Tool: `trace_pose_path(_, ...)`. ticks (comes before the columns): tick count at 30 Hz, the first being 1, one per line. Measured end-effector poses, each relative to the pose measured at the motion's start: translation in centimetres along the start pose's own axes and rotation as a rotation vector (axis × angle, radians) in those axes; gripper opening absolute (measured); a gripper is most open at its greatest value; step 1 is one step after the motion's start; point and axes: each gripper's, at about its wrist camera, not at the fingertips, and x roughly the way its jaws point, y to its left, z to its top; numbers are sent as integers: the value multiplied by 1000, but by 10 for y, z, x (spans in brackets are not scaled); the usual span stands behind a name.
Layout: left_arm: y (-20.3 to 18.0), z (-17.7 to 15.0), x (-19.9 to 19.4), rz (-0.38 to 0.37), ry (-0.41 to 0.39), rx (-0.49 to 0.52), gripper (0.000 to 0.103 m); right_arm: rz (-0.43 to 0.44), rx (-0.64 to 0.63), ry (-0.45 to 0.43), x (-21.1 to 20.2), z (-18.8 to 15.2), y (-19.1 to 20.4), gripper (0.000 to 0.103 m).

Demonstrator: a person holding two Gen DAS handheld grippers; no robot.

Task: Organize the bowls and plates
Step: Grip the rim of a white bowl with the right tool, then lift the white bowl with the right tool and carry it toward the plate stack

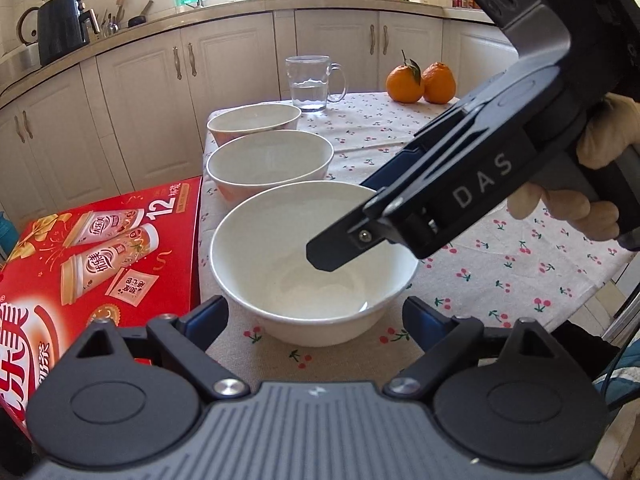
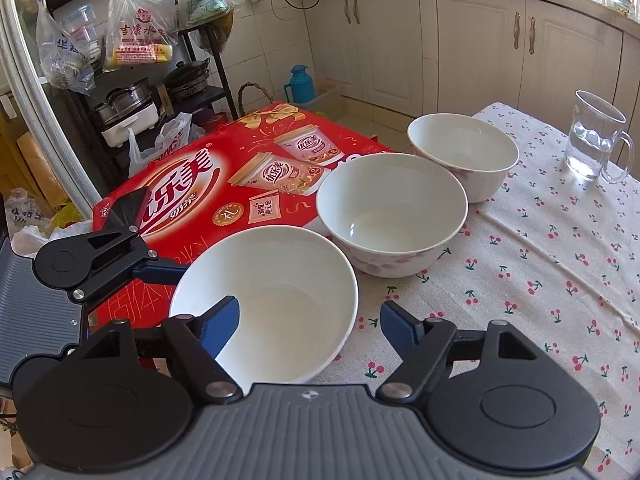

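Stacking has not begun: three white ceramic bowls stand apart in a row on the cherry-print bench (image 2: 560,248). Nearest bowl (image 2: 276,300) is the landmark; the middle bowl (image 2: 392,212) and far bowl (image 2: 464,156) sit beyond it. Right gripper (image 2: 310,320) straddles its rim, not visibly clamping; left gripper (image 1: 316,316) stands wide beside it, empty.

Both wrist views look down, close, sharing three bowls (image 1: 314,264); opposite sides.
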Motion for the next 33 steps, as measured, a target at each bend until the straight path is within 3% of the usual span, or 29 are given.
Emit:
trace_pose_path(8, 2, 2, 0, -8, -5, 0, 86, 49, 14, 2, 2, 0, -1, 73)
trace_pose_path(16, -1, 4, -1, -4, 5, 13, 85, 70, 32, -4, -1, 0, -2, 71)
trace_pose_path(24, -16, 14, -8, -35, -18, 51, 85, 41, 28, -22, -22, -9, -3, 72)
trace_pose_path(33, -45, 31, 1, -120, -48, 113, 85, -43, 53, -41, -58, -28, -20, 74)
